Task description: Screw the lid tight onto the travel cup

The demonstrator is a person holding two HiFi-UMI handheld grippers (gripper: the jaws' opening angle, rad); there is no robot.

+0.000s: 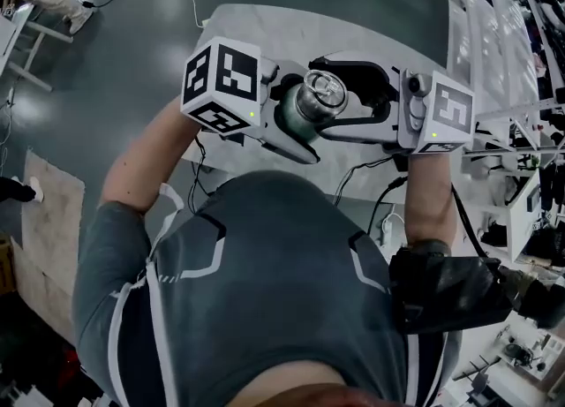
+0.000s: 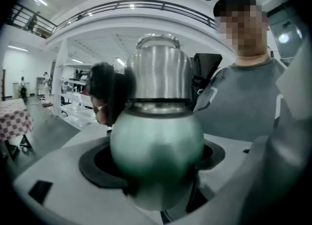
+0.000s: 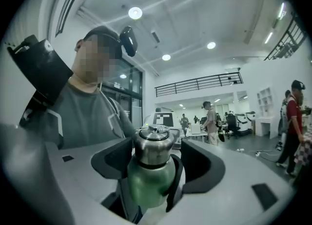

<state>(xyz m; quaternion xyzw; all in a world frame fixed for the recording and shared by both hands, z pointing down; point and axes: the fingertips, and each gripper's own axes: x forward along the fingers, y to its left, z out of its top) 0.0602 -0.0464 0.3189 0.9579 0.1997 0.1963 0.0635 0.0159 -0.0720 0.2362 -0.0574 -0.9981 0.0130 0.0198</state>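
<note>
Cup [image 1: 300, 121] upright at centre frame, green body clamped in left gripper [image 2: 156, 160]; steel lid [image 3: 153, 143] on top, flanked untouched by wide-open right gripper [image 3: 157, 163], level from frame right, likely best placed for the tightening.

Travel cup [image 1: 298, 121]: green body. Lid [image 1: 323, 87]: brushed silver steel. Marker cubes [image 1: 222, 83] [image 1: 450, 112]: black squares on white. Bench [image 1: 291, 26]: white. Shirt [image 1: 282, 255]: grey with white lines. Floor [image 1: 115, 43]: dark grey.
</note>
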